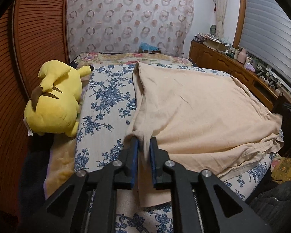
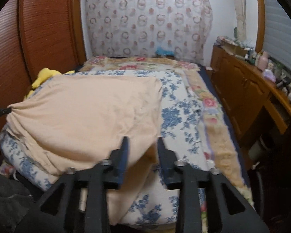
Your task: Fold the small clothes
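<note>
On the blue-flowered quilt [image 1: 104, 104] of the bed, spread wide and mostly flat, a beige garment [image 1: 199, 112], folded over along its far-left edge, with a hemmed layer showing at the near right.

At the garment's near-left corner, the left gripper [image 1: 144, 142]: level, pointing straight ahead along the bed, blue-padded fingers [image 1: 134, 149] drawn close on a bunched pinch of the beige cloth, a strip of fabric hanging down between them toward the camera. Seen also from the right wrist view as a thin black tip at the far left edge, with the cloth gathered into radiating creases where pinched.

At the near-right corner, the right gripper [image 2: 142, 145]: also level and aimed forward, fingers [image 2: 124, 151] held well apart, the garment's corner lying between and under them, draped over the quilt's edge. Whether the pads touch the cloth cannot be told; some motion blur here.

To the left of the quilt, beside the wooden slatted wall [image 1: 38, 38], a yellow plush toy [image 1: 56, 101] lying on its side. Beyond the quilt, a rose-patterned blanket [image 2: 141, 63] and a ring-patterned curtain [image 1: 130, 17]. Along the right, a wooden cabinet [image 2: 242, 85] crowded with bottles and small items.
</note>
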